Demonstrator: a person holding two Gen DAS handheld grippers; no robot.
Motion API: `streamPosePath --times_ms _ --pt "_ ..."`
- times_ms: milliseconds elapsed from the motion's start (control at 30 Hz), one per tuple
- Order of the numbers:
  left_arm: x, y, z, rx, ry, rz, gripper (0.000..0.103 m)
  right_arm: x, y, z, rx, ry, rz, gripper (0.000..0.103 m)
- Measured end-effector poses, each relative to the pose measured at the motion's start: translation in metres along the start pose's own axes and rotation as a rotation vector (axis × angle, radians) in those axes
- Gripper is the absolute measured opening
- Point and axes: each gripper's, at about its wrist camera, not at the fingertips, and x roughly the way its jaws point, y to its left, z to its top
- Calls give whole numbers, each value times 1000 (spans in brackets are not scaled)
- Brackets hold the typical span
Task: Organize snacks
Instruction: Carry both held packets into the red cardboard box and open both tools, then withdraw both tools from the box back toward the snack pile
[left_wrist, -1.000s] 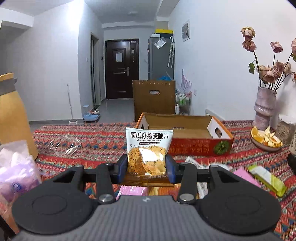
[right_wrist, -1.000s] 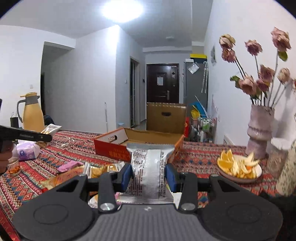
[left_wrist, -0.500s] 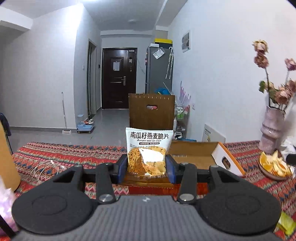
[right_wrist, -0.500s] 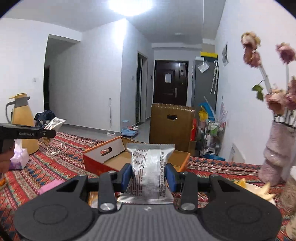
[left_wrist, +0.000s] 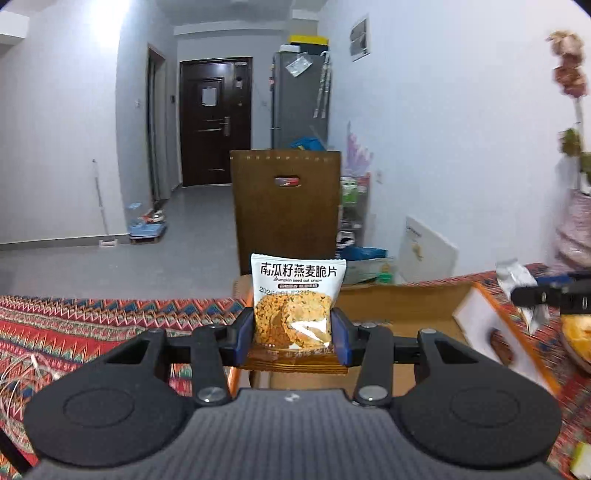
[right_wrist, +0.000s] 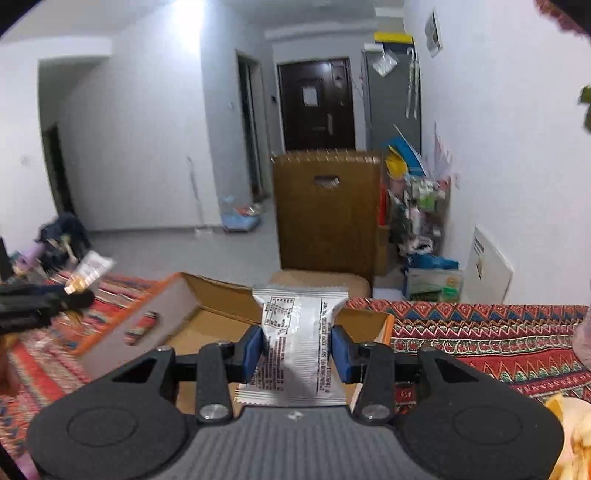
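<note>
Both snack packets have travelled from above the loose snacks on the patterned tablecloth (right_wrist: 480, 332) to over the open cardboard box (left_wrist: 402, 306). Only the left wrist view shows the pumpkin-seed crisp packet (left_wrist: 297, 295), printed front to the camera; only the right shows the silver packet (right_wrist: 301, 343), its label side facing back. Each stands upright, long axis vertical. The left gripper (left_wrist: 293, 341) pinches the crisp packet's sides, partly closed; the right gripper (right_wrist: 297, 354) likewise clamps the silver packet.
</note>
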Motion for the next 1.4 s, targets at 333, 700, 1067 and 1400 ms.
streamPosePath --times_ms 333,700,1067,1400 --pt "110 6 -3 54 157 74 46 112 -6 -2 -27 155 -97 40" --pt "102 20 -31 -12 335 127 55 146 0 7 -139 208 -43 57" --pt "31 32 -4 -38 227 86 71 112 32 11 -233 168 15 80" --pt "-112 0 18 43 77 55 83 -37 42 20 -207 49 27 90"
